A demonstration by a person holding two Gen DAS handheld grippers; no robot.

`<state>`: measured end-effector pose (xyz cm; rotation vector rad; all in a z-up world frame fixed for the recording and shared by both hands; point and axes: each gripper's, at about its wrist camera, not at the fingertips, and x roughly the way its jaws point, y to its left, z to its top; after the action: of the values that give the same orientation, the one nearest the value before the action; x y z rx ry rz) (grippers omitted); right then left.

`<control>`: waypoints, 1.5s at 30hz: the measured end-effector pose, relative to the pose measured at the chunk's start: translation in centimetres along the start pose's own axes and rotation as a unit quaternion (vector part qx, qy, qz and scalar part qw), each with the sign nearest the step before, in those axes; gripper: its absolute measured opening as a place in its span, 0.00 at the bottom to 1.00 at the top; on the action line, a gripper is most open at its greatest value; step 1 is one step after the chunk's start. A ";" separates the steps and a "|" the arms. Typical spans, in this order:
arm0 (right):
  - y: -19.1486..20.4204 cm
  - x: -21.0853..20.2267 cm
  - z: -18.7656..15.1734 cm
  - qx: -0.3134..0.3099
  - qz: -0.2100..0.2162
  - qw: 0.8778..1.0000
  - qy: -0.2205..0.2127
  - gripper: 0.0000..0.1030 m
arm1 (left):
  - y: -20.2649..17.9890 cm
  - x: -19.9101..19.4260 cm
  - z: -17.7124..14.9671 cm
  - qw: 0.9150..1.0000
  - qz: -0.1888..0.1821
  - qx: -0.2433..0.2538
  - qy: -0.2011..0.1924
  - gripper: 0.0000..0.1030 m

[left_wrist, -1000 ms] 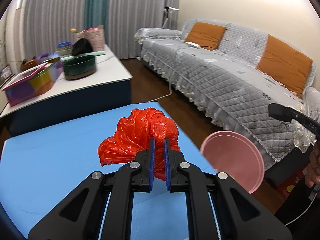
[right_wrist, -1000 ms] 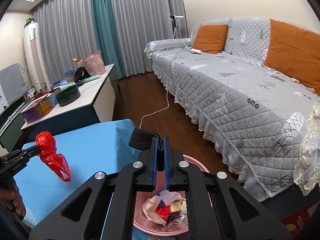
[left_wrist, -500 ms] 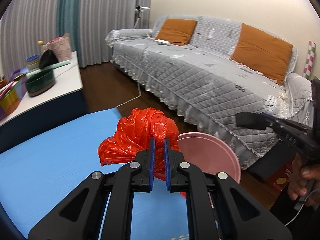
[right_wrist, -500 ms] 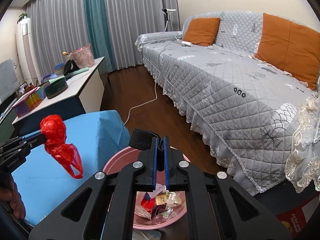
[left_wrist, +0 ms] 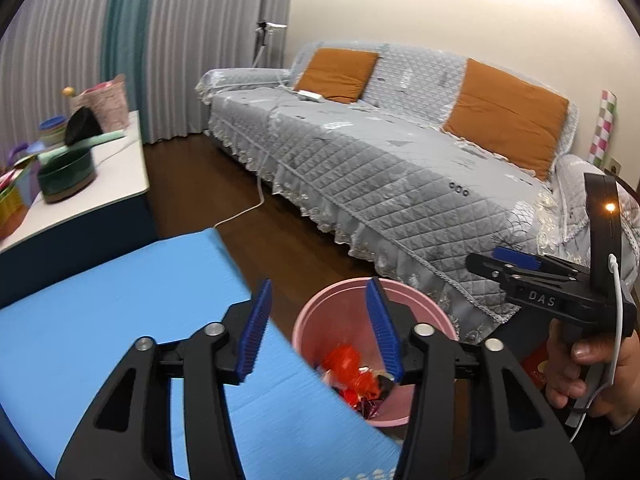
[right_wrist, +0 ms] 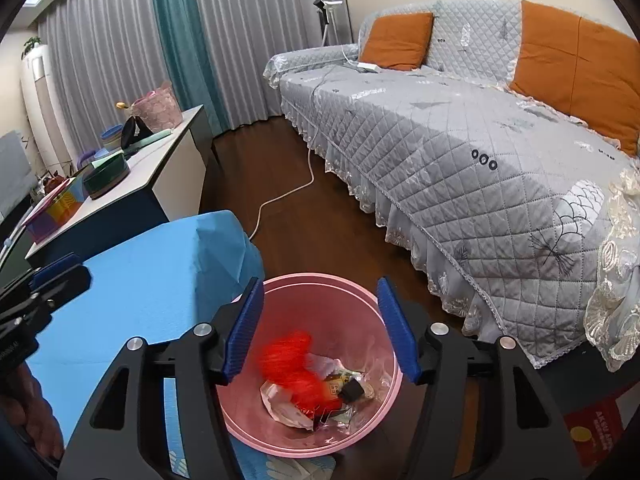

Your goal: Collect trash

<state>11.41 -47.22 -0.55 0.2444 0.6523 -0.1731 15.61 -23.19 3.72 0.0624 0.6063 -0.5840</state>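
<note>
Risk: the pink bin (right_wrist: 372, 300) stands just beside the blue worktop (left_wrist: 100, 320) edge, so a low gripper could knock it over and spill its contents. Both the left gripper (left_wrist: 318, 330) and right gripper (right_wrist: 320, 326) are opening, nothing between the jaws. The red bag (right_wrist: 296, 376) lies in the bin among wrappers. 1 second earlier the left gripper clamped that bag, and the right was closed.

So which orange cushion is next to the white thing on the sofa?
The far orange cushion by the sofa's end; the white thing lies just before it. The near cushion has none.
</note>
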 end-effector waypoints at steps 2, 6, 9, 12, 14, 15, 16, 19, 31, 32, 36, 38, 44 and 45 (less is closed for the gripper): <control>0.4 -0.2 0.0 -0.005 0.002 1.000 -0.003 0.69 | 0.8 -0.7 0.0 1.000 0.008 -0.009 -0.001 0.58; 2.2 -1.4 0.1 -0.023 0.008 1.000 -0.019 0.85 | 2.3 -3.2 -0.7 0.999 0.030 -0.020 -0.009 0.66; 4.1 -2.5 -0.1 -0.039 0.019 0.999 -0.031 0.91 | 3.3 -5.2 -1.6 0.998 0.051 -0.028 -0.019 0.77; 6.6 -3.7 -0.3 -0.067 0.026 0.996 -0.045 0.95 | 4.5 -7.3 -2.9 0.997 0.068 -0.044 -0.018 0.79; 8.1 -4.3 -0.6 -0.080 0.031 0.995 -0.053 0.95 | 5.2 -8.4 -3.5 0.995 0.079 -0.054 -0.018 0.80; 9.1 -4.7 -0.9 -0.087 0.037 0.994 -0.056 0.95 | 5.6 -9.0 -3.8 0.994 0.086 -0.058 -0.018 0.80; 9.7 -4.9 -1.2 -0.092 0.041 0.993 -0.057 0.95 | 6.0 -9.8 -4.2 0.993 0.098 -0.064 -0.020 0.80; 12.0 -5.8 -2.5 -0.111 0.053 0.991 -0.059 0.95 | 7.3 -12.0 -5.5 0.986 0.143 -0.077 -0.026 0.85; 17.1 -9.0 -7.1 -0.134 0.076 0.987 -0.054 0.95 | 8.9 -17.6 -11.4 0.964 0.229 -0.134 0.004 0.86; 17.3 -9.2 -7.6 -0.131 0.077 0.987 -0.051 0.95 | 9.0 -17.9 -12.0 0.962 0.234 -0.139 0.011 0.86; 17.9 -9.8 -10.0 -0.114 0.078 0.990 -0.026 0.95 | 9.1 -19.3 -14.1 0.955 0.248 -0.161 0.019 0.86; 18.2 -10.2 -11.1 -0.115 0.080 0.990 -0.020 0.95 | 9.1 -19.8 -14.8 0.954 0.248 -0.167 0.018 0.86; 19.3 -10.4 -11.9 -0.139 0.082 0.987 -0.026 0.95 | 8.9 -19.8 -15.2 0.954 0.252 -0.164 0.018 0.86; 19.3 -10.2 -11.9 -0.139 0.082 0.987 -0.025 0.95 | 9.1 -19.7 -15.2 0.953 0.252 -0.166 0.017 0.86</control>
<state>1.07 -24.60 -0.09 0.0248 0.5962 0.0692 -0.58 -2.38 1.12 -0.0883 0.6849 0.0179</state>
